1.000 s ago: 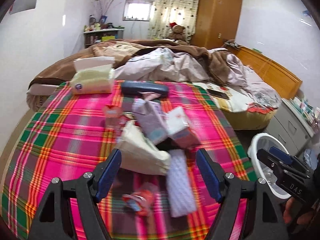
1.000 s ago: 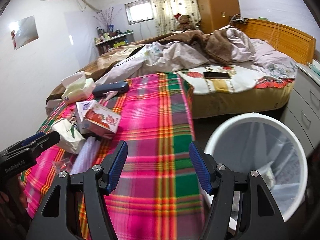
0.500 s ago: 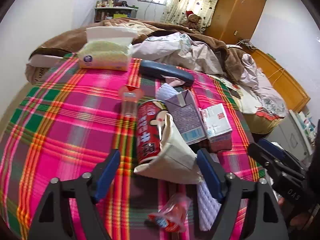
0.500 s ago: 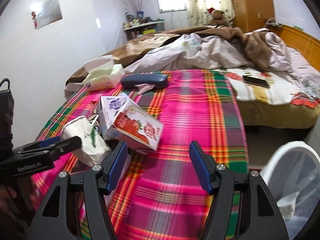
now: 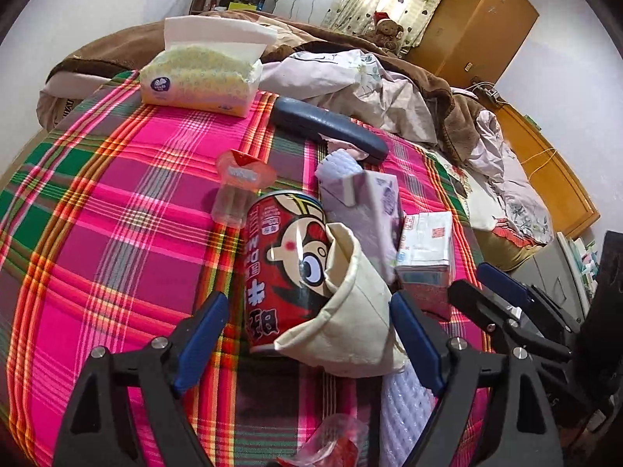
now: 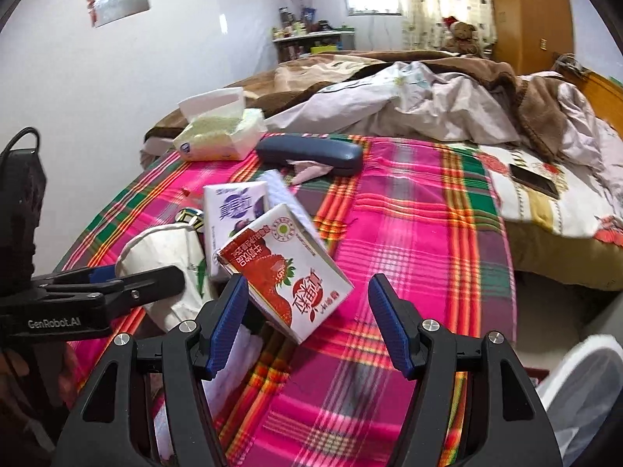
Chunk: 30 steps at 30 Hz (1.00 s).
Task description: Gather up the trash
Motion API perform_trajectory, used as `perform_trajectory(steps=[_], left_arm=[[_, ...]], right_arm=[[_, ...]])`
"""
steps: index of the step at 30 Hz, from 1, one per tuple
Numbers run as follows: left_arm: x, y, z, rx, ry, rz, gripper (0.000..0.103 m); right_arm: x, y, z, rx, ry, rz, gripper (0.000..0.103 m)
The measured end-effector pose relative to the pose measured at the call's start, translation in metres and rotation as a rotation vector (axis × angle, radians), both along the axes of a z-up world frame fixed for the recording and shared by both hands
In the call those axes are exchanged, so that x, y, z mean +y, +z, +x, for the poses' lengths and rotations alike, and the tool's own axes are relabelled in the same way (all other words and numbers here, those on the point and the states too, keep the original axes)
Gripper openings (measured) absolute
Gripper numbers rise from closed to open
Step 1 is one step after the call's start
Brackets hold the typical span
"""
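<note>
Trash lies in a heap on the plaid cloth (image 5: 117, 210). A red can (image 5: 282, 268) is half wrapped by a crumpled cream paper bag (image 5: 350, 323). Beside them are a purple carton (image 5: 373, 210), a strawberry milk carton (image 6: 288, 272) and a clear plastic cup (image 5: 237, 190). My left gripper (image 5: 307, 334) is open, its jaws on either side of the can and bag. My right gripper (image 6: 307, 319) is open just in front of the strawberry carton, which also shows in the left wrist view (image 5: 426, 249).
A tissue box (image 5: 202, 74) and a dark blue case (image 5: 331, 128) lie at the far end of the cloth. A white bin (image 6: 580, 393) stands on the floor at right. A phone (image 6: 533, 181) lies on the bed. A wrapper (image 5: 335, 443) and bubble wrap (image 5: 405, 408) lie near me.
Both grippers have moved forward toward the heap. The can and bag now sit between my left jaws, and the strawberry carton is close in front of my right jaws. The bin slid out right.
</note>
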State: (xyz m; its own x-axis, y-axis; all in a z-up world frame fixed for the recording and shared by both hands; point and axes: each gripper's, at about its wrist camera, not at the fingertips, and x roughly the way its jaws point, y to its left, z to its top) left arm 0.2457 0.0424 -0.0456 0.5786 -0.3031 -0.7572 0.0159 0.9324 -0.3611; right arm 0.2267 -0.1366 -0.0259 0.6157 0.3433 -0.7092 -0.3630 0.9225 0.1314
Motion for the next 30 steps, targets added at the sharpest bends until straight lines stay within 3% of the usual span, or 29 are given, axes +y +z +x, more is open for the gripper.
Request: perform_trajectory(steps=[9, 16, 21, 26, 30], left_arm=[[0.006, -0.003, 0.009, 0.016, -0.004, 0.018, 0.088], [0.012, -0.002, 0.008, 0.032, 0.015, 0.002, 0.088], [0.008, 0.0, 0.009, 0.027, 0.015, 0.014, 0.088], [0.001, 0.0, 0.011, 0.028, 0.031, 0.025, 0.088], [-0.014, 0.002, 0.014, 0.017, 0.019, 0.078, 0.087]], right_arm=[[0.01, -0.008, 0.016, 0.031, 0.054, -0.021, 0.067], [0.024, -0.017, 0.027, 0.067, 0.052, -0.096, 0.068], [0.007, -0.019, 0.025, 0.098, -0.022, -0.014, 0.066], [-0.005, -0.017, 0.017, 0.089, -0.084, -0.021, 0.063], [-0.022, -0.015, 0.01, 0.09, -0.139, 0.013, 0.061]])
